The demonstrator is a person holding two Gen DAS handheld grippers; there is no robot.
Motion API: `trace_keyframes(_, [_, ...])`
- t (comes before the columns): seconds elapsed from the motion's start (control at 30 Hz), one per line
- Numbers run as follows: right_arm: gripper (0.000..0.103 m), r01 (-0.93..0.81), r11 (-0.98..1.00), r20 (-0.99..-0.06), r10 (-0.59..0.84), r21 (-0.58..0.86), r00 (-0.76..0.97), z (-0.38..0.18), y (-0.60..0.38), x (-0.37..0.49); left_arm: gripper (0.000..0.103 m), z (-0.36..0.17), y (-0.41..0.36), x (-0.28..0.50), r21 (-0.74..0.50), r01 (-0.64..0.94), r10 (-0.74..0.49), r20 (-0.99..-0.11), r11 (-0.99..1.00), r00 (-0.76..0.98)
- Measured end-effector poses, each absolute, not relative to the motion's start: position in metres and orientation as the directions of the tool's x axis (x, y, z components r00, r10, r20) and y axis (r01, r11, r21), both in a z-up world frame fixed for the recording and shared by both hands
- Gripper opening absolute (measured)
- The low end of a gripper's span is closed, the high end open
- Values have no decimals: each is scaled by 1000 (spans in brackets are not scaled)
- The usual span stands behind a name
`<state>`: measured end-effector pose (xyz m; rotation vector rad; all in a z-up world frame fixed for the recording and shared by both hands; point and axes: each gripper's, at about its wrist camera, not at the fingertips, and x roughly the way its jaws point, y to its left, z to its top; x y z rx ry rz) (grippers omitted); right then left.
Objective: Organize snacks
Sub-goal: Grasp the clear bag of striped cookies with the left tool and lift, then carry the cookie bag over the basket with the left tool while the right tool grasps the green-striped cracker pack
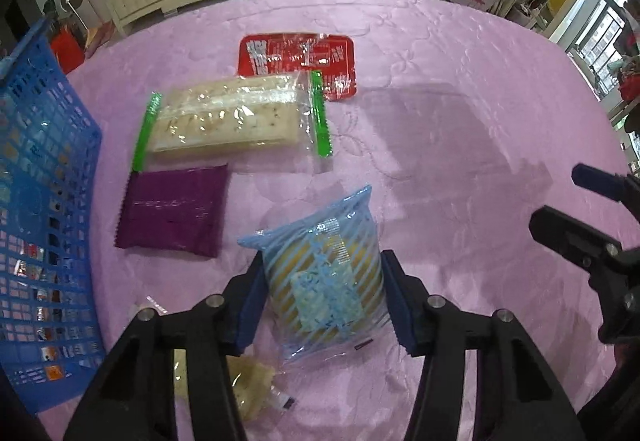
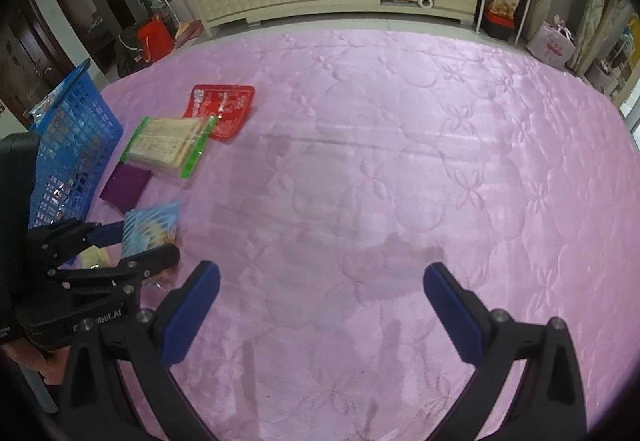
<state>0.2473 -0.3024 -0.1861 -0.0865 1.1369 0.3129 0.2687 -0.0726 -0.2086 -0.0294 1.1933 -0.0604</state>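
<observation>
Snack pack in blue stripes [image 1: 324, 281] lies on the pink quilt [image 1: 460, 101] right between the left gripper's [image 1: 325, 297] pads, which look pressed to both sides. It's probably light, crinkly and slippery (squeeze mid-body, gently). Right gripper [image 2: 322, 305] gapes wide over bare quilt. Only the left view shows that contact; the right one gives the blue basket [image 2: 76, 145] layout.

Both grippers [image 1: 324, 301] [image 2: 320, 305]: black frames, silver screws, blue pads; white lettering on left.
</observation>
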Motion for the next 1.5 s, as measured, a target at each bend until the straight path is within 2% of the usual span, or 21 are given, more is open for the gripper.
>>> trace_keyframes(0.5, [103,-488,866,-860,160,-113,484,-130,-223,248,51,-115,-20,211,-70,21,-70,-820,997,568])
trace_keyframes(0.73, [103,-564,815,-867,180,-133,465,-127,-185,256,51,-84,21,200,-63,-48,-20,-789,997,614])
trace_keyframes(0.93, [103,-629,754,-873,167,-187,458,-145,-155,270,51,-74,56,188,-38,-155,68,-781,987,621])
trace_keyframes(1.07, [103,-677,713,-886,178,-183,427,-163,-136,282,51,-77,85,180,-13,-284,167,-782,959,601])
trace_keyframes(1.17, [103,-708,683,-897,181,-180,403,-176,-122,291,51,-84,105,177,-59,-334,154,-801,941,578])
trace_keyframes(1.3, [103,-742,652,-912,194,-156,362,-193,-108,301,51,-93,118,181,-31,-374,193,-816,927,545])
trace_keyframes(1.4, [95,-775,618,-933,185,-135,310,-214,-99,309,51,-102,121,186,-48,-386,179,-828,921,532])
trace_keyframes(1.5, [93,-795,590,-936,178,-145,303,-226,-94,313,51,-108,121,188,-31,-376,183,-835,926,519])
